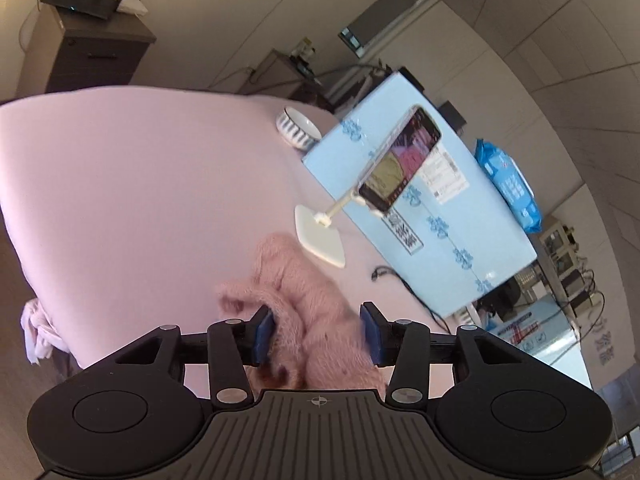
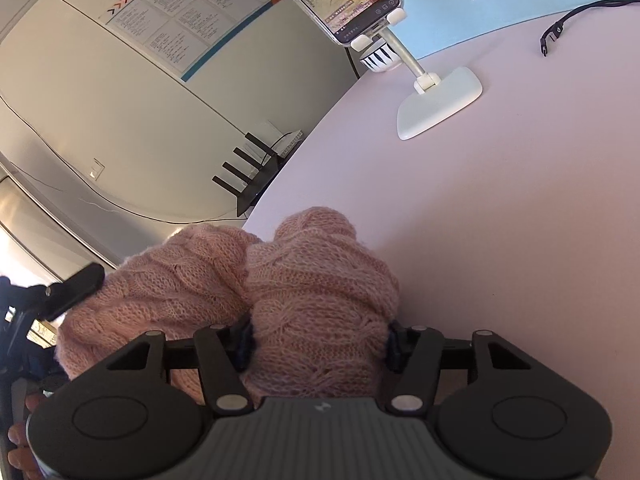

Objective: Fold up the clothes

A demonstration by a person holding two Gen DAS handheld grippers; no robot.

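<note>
A fuzzy pink cable-knit sweater [image 2: 316, 280] lies bunched on the pale pink table [image 2: 500, 220], near its left edge in the right wrist view. My right gripper [image 2: 318, 344] has the thick bundle between its jaws, and both blue pads are sunk into the knit. My left gripper [image 1: 317, 332] straddles another fold of the sweater [image 1: 296, 280]. Its blue pads [image 1: 264, 334] stand apart and the fabric sits loosely between them, blurred. A black finger of the left gripper [image 2: 76, 286] shows at the sweater's left side in the right wrist view.
A phone [image 1: 400, 160] on a white stand [image 1: 320, 240] sits just beyond the sweater, next to a light blue box [image 1: 440, 220]. A striped bowl [image 1: 298, 128] and a black cable end [image 2: 550, 40] lie further on. A router [image 1: 86, 0] tops a cabinet off the table.
</note>
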